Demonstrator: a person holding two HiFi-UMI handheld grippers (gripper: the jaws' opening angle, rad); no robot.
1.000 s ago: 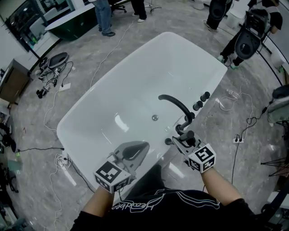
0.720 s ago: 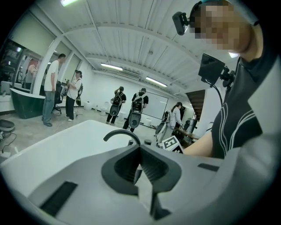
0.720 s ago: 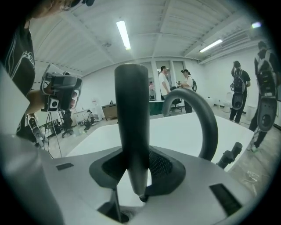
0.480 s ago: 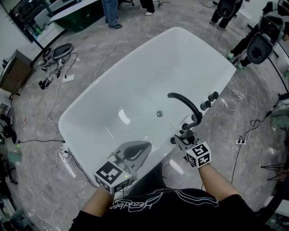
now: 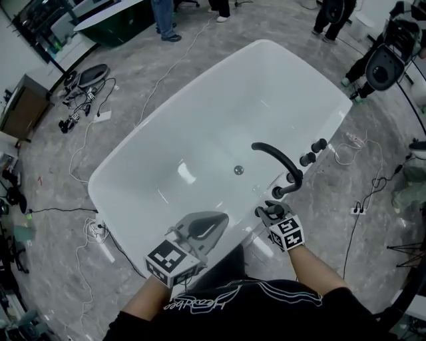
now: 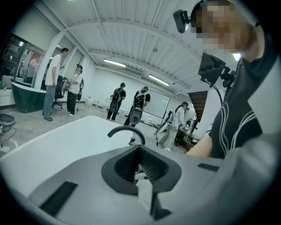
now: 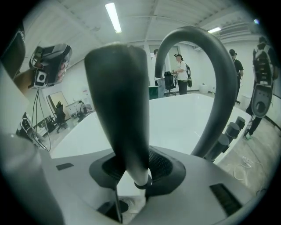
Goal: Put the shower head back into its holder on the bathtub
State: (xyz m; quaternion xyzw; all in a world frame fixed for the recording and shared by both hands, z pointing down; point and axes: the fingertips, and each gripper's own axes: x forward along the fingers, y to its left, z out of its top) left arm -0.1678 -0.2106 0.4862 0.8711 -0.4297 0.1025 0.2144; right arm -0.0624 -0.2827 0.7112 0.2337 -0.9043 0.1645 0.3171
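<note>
A grey stone-patterned floor point(image 5: 219, 40) strewn with cables point(image 5: 166, 73) surrounds a white freestanding bathtub point(image 5: 200, 126) in a busy workshop hall, where a person leans over the near rim with a gripper in each hand. The right gripper point(image 5: 271, 213) has its jaws closed round the lower handle of the black shower head point(image 7: 118, 110), which stands upright between them with its broad end on top. That puts the handle's narrow foot downward, seemingly so it can be lowered into a socket. It sits over the tub's rim just beside a dark round fitting point(image 5: 259, 212), which looks to be the holder, so the replacing step appears close to its end but not yet done. The left gripper point(image 5: 216, 218) hovers over the same rim further along, its jaws pressed together with nothing in them, apparently kept clear of the work. The curved black spout point(image 5: 276, 156) arches over the basin right behind the shower head and is the nearest thing it could knock against. Two black knobs point(image 5: 313, 156) stand further along the rim, and the drain point(image 5: 238, 170) lies in the basin below the spout. Several people point(image 5: 163, 20) stand at the far side of the hall, well apart from the tub.
</note>
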